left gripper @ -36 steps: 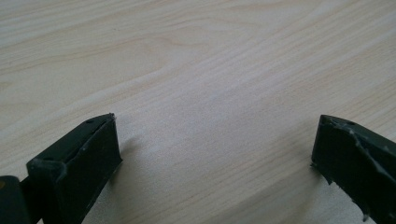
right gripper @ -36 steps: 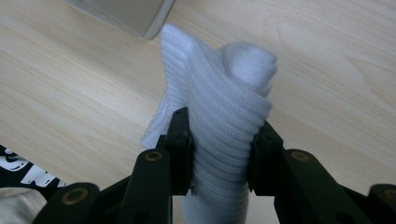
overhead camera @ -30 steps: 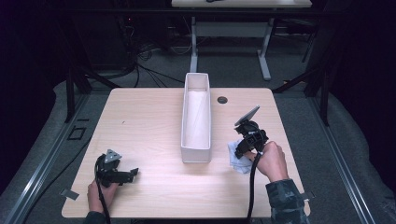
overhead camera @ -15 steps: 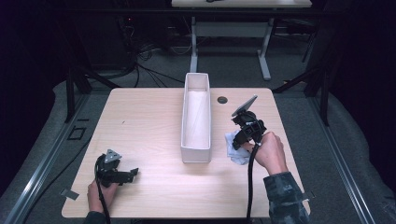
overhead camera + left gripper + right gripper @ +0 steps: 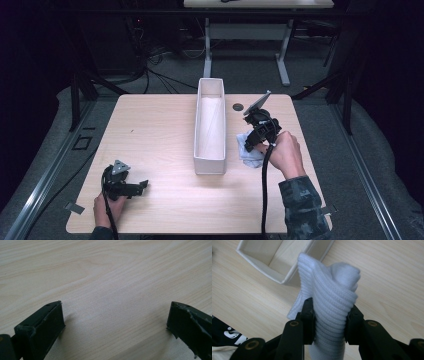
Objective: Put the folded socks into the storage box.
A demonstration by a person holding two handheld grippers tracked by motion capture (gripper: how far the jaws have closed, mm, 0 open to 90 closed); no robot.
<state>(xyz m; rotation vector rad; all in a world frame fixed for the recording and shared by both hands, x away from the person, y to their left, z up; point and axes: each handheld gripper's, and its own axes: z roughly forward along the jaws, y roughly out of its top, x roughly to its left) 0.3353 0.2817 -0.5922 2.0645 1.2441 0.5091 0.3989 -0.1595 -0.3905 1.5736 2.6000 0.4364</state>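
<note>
**White sock pinched beside the bin**

My left hand-held gripper [image 5: 141, 186] rests on the bench [image 5: 160, 125], jaws spread on bare wood; my right hand-held gripper [image 5: 329, 318] pinches a white ribbed sock [image 5: 329, 292], bunched and folded, just right of the white bin [image 5: 210, 125]; in the right gripper view its long axis runs away from the jaws, folded end farthest.

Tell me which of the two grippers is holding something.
The right gripper: its jaws are clamped on a white sock beside the bin. The left gripper sits open over bare table.
</note>
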